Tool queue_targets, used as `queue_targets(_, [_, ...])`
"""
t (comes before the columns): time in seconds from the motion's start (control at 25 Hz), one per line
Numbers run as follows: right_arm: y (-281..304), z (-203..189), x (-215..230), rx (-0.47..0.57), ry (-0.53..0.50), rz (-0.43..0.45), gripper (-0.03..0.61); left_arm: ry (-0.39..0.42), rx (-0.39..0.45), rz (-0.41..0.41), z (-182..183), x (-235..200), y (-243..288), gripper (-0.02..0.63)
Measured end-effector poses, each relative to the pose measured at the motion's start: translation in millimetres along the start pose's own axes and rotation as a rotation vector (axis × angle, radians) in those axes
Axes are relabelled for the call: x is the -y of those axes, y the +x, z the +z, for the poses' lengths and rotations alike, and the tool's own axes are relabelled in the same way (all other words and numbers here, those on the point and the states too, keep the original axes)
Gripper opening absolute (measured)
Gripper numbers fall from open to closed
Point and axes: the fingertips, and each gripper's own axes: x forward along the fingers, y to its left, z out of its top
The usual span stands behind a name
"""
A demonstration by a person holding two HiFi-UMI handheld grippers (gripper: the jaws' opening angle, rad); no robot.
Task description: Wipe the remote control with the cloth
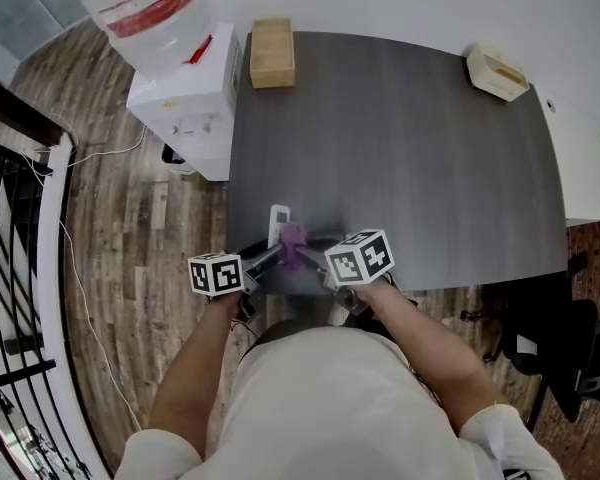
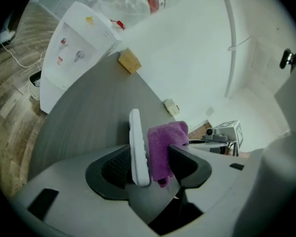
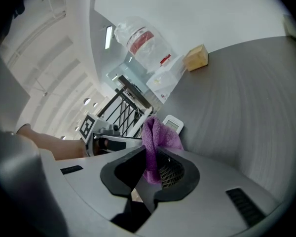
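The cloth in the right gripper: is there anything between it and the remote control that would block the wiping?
Nothing visible. The cloth, clamped in the right gripper, lies directly against the side of the remote control that the left gripper holds.

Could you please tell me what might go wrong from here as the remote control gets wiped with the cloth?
1. The cloth sits wedged between the remote control and one jaw of the left hand-held gripper. A tug from the right hand-held gripper, which pinches the cloth, may pull the remote loose.
2. The remote is gripped by one end near the front edge of the table, so a slip could send it over.
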Motion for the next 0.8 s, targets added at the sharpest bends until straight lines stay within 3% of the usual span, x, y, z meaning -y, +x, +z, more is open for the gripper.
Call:
queue_targets(0.24, [7,-9,2,-0.048,-0.018,-0.020,0.067,0.198,-0.045,0.164,-4,-13,-12,0.222])
queue_targets(0.44, [1,-10,6,-0.041,-0.008,-0.033,0.067,0.310,-0.004,0.277,4,-20,-28,0.222])
queue_targets(0.8, [-53,-8,44,0.032,0.012,-0.133,0.067,0.284,-0.074,0.240,-12,-18,-12,0.221])
